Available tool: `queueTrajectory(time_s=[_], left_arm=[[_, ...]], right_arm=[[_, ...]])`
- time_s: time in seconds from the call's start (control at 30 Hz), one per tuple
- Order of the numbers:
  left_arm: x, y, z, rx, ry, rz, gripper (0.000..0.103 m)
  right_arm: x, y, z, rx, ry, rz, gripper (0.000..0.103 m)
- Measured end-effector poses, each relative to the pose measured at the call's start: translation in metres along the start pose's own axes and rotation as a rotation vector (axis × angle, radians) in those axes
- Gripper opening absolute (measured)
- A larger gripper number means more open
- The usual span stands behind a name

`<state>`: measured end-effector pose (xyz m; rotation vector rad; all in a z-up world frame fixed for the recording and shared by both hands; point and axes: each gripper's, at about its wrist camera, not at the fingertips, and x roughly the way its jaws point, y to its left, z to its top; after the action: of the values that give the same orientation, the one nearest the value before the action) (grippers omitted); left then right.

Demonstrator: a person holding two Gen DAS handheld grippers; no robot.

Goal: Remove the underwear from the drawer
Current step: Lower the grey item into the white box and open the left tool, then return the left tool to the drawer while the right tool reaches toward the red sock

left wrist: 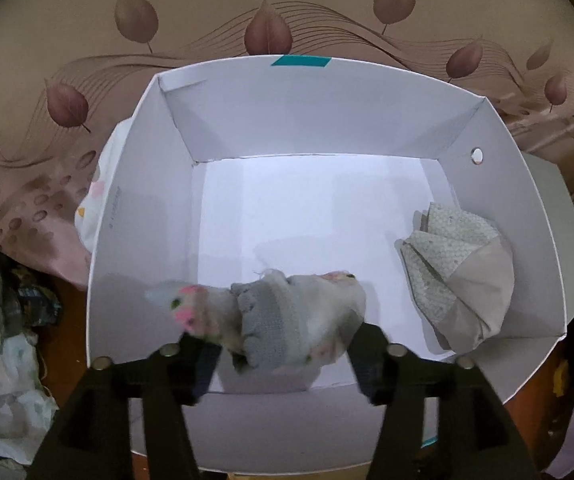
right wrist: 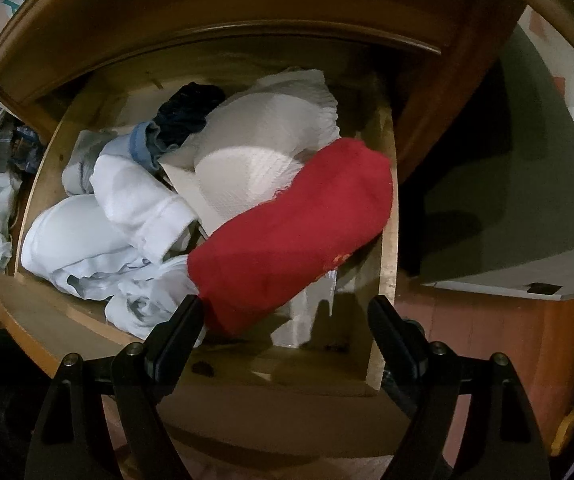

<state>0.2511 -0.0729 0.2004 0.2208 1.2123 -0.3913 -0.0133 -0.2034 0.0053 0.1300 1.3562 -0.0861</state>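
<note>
Hovering over a white cardboard box [left wrist: 339, 120], the left claw [left wrist: 283, 360] points steeply down with its jaws apart, and a small pale garment with pink print and a grey knitted band [left wrist: 271, 312] sits blurred between them. No pad presses on it, so it looks released or dropping into the box, which seems to serve as the collecting bin. A folded grey-green patterned piece [left wrist: 459, 276] already lies against the box's right wall, which suggests the sorting is under way.

The right claw [right wrist: 287, 320] hangs open above the wooden drawer [right wrist: 387, 240], gripping nothing. Its left finger [right wrist: 179, 332] sits just beside the near end of a rolled red garment [right wrist: 287, 236], which lies diagonally on top of the pile. Because the red roll is uppermost and unobstructed, it is probably the next piece to take. Around it lie white padded pieces [right wrist: 255, 152], crumpled white cloth [right wrist: 139, 200] and a dark blue item [right wrist: 183, 116], so most of the underwear remains in the drawer.
</note>
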Motion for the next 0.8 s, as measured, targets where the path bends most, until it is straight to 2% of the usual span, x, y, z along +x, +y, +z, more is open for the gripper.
queueTrajectory(time_s=[0.13, 0.3, 0.4, 0.47, 0.6, 0.7, 0.8], left_arm=[[-0.008, 0.005, -0.008, -0.008, -0.01, -0.029, 0.063], [-0.042, 0.009, -0.025, 0.002, -0.069, 0.002, 0.063], [-0.071, 0.009, -0.055, 0.055, -0.124, 0.015, 0.063], [-0.081, 0.008, -0.079, 0.095, -0.131, 0.039, 0.063], [-0.075, 0.008, -0.13, 0.143, -0.079, 0.023, 0.063], [-0.055, 0.012, -0.17, 0.15, -0.013, -0.01, 0.063], [-0.024, 0.015, -0.197, 0.144, 0.056, -0.02, 0.063]], right_arm=[[0.0, -0.001, 0.0, 0.008, -0.004, -0.002, 0.082], [-0.002, -0.005, -0.002, 0.019, -0.02, 0.004, 0.082], [-0.005, -0.009, -0.002, 0.041, -0.027, 0.026, 0.082], [-0.007, -0.013, -0.001, 0.065, -0.034, 0.038, 0.082], [-0.01, -0.017, -0.001, 0.095, -0.038, 0.048, 0.082], [-0.009, -0.02, -0.001, 0.113, -0.009, 0.081, 0.082], [-0.01, -0.019, -0.001, 0.112, 0.025, 0.09, 0.082]])
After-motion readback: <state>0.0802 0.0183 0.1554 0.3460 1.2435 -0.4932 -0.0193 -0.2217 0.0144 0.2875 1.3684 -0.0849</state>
